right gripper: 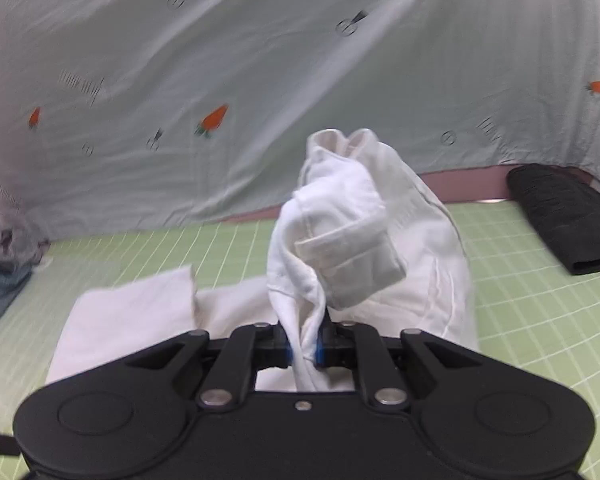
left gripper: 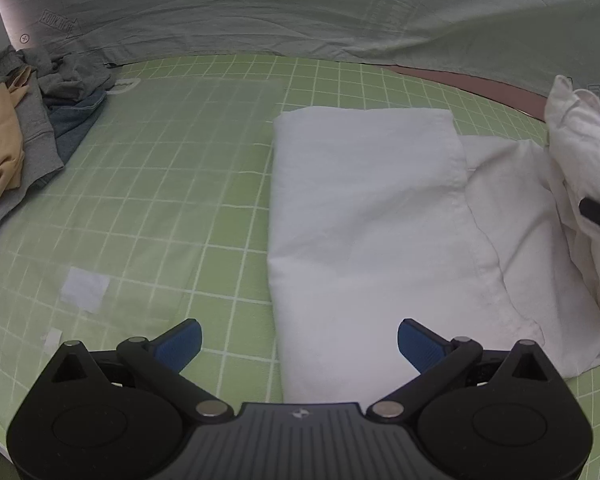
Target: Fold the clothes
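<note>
My right tool [right gripper: 305, 346] is clamped on a bunched end of the white garment [right gripper: 364, 240], lifting it off the green gridded bench [right gripper: 540, 320]. My left tool [left gripper: 299, 346] gapes wide and empty above the folded part.

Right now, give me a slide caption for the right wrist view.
Right gripper clamps a bunched end of the white garment, lifting it above the green grid mat.
</note>
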`<action>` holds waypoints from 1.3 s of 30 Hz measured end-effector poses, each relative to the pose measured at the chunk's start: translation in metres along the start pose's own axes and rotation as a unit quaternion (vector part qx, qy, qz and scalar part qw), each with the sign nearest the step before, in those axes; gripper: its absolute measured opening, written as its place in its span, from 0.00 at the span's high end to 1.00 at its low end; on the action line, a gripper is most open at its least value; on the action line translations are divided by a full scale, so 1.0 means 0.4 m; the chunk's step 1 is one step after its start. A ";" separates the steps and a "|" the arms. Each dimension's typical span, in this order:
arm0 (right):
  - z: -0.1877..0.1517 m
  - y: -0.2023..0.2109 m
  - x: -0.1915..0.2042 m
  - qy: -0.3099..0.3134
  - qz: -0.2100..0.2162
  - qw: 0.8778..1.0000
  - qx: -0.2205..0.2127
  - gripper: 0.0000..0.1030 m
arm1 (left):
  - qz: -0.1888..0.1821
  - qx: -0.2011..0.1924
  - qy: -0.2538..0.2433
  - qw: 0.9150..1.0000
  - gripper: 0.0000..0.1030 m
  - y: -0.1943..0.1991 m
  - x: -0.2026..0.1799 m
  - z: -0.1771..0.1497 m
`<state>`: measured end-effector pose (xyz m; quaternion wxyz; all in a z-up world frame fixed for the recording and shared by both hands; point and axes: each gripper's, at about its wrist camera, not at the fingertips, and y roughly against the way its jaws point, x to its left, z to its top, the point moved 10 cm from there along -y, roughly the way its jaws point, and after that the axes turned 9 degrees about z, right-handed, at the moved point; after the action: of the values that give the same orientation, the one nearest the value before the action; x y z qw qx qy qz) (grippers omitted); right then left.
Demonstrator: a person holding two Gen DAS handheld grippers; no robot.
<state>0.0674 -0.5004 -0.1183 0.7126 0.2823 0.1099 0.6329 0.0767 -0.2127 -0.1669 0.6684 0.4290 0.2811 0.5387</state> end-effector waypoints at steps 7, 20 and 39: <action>-0.205 -0.074 0.134 0.106 0.003 0.987 0.117 0.88 | 0.002 0.005 0.050 0.999 0.00 0.002 0.093 -0.029; -0.104 0.045 0.178 0.069 0.032 0.994 0.072 0.66 | -0.013 0.038 0.050 0.998 0.00 -0.039 0.063 -0.072; -0.152 -0.015 0.130 0.049 -0.002 0.990 0.133 0.56 | 0.000 0.065 0.047 0.997 0.00 -0.072 0.026 -0.101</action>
<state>0.0501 -0.4345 -0.1607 0.6634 0.3434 0.2283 0.6244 0.0594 -0.1931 -0.2105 0.6252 0.4457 0.3464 0.5390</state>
